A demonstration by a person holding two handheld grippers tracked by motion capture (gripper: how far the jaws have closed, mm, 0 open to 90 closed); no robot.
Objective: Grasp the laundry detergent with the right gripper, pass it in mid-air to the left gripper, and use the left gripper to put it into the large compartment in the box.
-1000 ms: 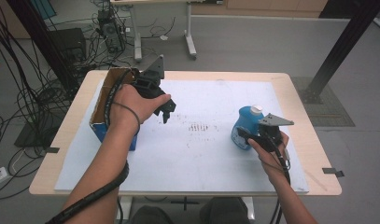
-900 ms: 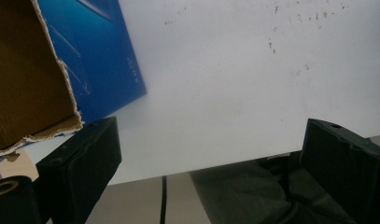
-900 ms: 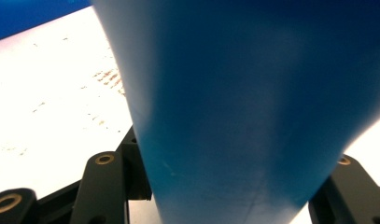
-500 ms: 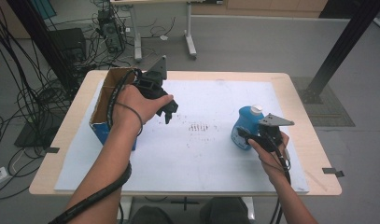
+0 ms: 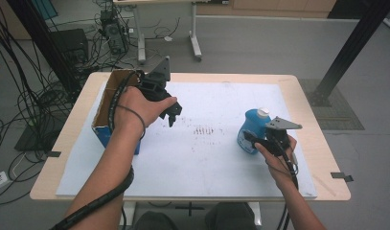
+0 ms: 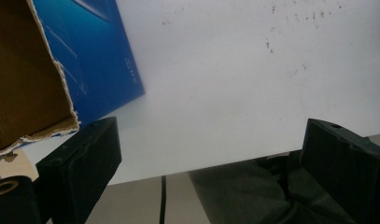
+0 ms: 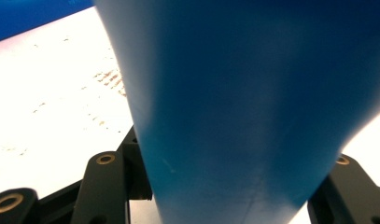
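Right gripper (image 5: 254,140): clamping the blue bottle (image 5: 250,128) between its jaws (white cap up).
Left gripper (image 5: 173,113): hovering released, the cardboard box (image 6: 43,70) beside one jaw.

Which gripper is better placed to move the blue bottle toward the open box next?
Right. The right gripper already has its jaws around the blue bottle. The left gripper hangs open and empty beside the cardboard box.

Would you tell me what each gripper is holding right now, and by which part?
The right gripper clamps the blue bottle around its lower body; the left gripper is open and holds nothing.
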